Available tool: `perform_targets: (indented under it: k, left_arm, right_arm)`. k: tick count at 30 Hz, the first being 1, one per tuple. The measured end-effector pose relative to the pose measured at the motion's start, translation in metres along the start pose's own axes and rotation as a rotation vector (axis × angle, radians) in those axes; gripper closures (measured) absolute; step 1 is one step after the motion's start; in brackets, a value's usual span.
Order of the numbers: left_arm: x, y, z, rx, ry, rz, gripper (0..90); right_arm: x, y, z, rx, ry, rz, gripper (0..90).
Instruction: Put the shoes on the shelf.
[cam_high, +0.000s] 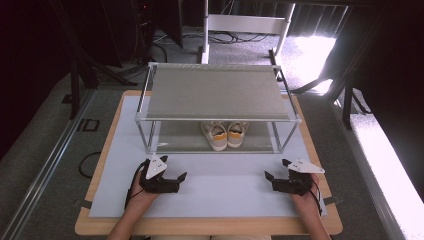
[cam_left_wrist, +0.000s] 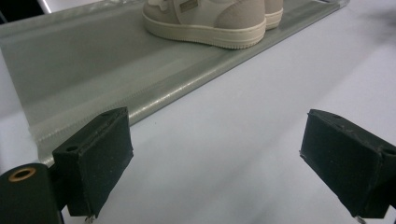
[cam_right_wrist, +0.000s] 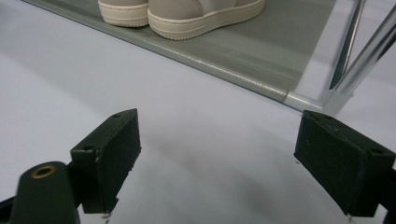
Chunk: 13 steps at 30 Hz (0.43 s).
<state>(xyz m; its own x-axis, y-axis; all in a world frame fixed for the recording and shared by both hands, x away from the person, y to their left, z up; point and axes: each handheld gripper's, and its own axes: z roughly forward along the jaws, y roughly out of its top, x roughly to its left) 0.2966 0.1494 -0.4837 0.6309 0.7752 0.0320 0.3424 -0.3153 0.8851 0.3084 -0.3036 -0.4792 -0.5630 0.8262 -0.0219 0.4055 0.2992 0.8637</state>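
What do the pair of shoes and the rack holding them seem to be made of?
The shoes look like beige suede or soft fabric uppers, matte, on smooth cream rubber-like soles with a stitched edge. The rack seems to have shiny metal tubes with bright glints, and dull grey fabric or plastic-sheet shelves, likely non-woven; the look leaves that open.

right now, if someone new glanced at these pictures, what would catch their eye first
Probably the pair of beige shoes standing side by side on the lower shelf of the two-tier rack at the far half of the table, its top shelf bare. Next, the left gripper and the right gripper, one in each hand on the pale mat in front of the rack, both with jaws wide open and nothing between them.
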Motion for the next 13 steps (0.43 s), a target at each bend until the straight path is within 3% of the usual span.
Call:
perform_targets:
  k: [9, 10, 13]
  left_arm:
    - [-0.0047, -0.0019, -0.0022, -0.027, 0.033, 0.033, 8.6]
    - [-0.0071, -0.0033, -0.0040, -0.048, 0.069, 0.036, 8.6]
    - [-0.0092, -0.0023, -0.0020, -0.023, 0.090, 0.045, 8.6]
  right_arm:
    - [0.0007, -0.0003, 0.0001, 0.004, 0.003, -0.004, 14.2]
    - [-0.0015, 0.0006, 0.0029, 0.030, 0.023, 0.008, 14.3]
    - [-0.0052, 0.0015, 0.0059, 0.061, 0.019, 0.045, 16.8]
